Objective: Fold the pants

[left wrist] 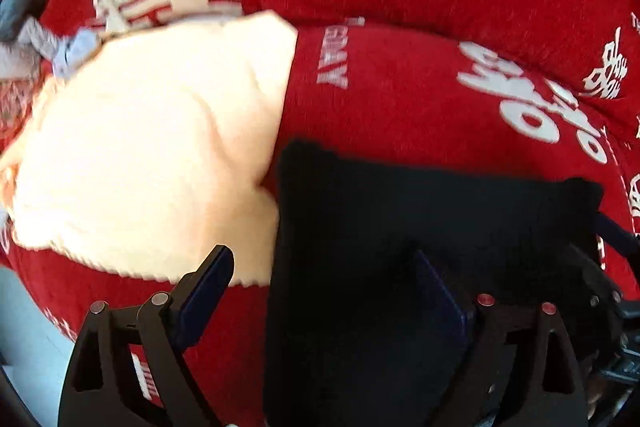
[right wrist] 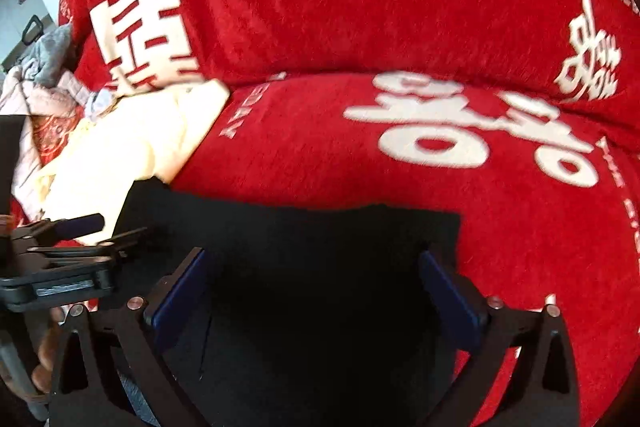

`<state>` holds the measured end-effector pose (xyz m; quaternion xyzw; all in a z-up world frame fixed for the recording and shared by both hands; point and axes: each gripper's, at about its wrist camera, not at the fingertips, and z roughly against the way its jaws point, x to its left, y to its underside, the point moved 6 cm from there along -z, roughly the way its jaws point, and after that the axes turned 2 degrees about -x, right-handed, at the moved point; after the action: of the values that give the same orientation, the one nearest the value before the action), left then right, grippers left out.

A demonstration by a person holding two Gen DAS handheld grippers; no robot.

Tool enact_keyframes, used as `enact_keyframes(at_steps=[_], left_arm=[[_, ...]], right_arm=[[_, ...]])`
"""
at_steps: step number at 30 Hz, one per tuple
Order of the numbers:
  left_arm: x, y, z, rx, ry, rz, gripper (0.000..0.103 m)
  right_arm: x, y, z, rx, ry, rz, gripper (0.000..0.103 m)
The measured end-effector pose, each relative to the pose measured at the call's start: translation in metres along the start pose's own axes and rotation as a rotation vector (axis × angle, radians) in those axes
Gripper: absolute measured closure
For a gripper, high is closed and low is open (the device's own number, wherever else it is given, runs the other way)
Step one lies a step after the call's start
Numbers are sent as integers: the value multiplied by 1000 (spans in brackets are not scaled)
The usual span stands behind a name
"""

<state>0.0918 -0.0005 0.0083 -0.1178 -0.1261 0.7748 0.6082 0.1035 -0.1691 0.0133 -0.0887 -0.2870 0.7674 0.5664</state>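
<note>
The black pants (left wrist: 400,211) (right wrist: 300,235) lie folded flat in a dark rectangle on a red blanket (left wrist: 400,87) (right wrist: 360,27) with large white characters. My left gripper (left wrist: 322,253) points down over their left edge, open. One finger is above the blanket and the other above the black cloth, with nothing pinched. My right gripper (right wrist: 314,255) stands open over the middle of the pants, its blue pads (right wrist: 444,287) wide apart and clear of the fabric. In the right wrist view the left gripper (right wrist: 108,227) shows from the side at the left.
A cream garment (left wrist: 140,147) (right wrist: 120,147) lies bunched beside the pants' left edge. Behind it is a heap of grey and pink clothes (right wrist: 48,67) (left wrist: 60,43). The blanket bulges up behind the pants. A hand (right wrist: 44,359) shows at the lower left.
</note>
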Motion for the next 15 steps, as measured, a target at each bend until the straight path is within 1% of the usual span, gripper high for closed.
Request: enact_keyframes(at_steps=[1,3,7,9,12,15], left_arm=[[3,6,1,-3,22,19,11],[5,17,7,-8,44,26,11],[8,42,17,-24,57,4,11],[10,59,20,-35,69,0,11],[11,71,25,-72,64,10,10],[8,85,28,-63,72,20,10]], right_arm=[[0,5,0,6,5,3,0],[4,20,8,-3,31,39,0],[12,53,27,-19,45,73,0],[17,72,36,-31,76,114,0],[23,93,43,-38,131,164,0],[23,113,44,-15,130,139,0]])
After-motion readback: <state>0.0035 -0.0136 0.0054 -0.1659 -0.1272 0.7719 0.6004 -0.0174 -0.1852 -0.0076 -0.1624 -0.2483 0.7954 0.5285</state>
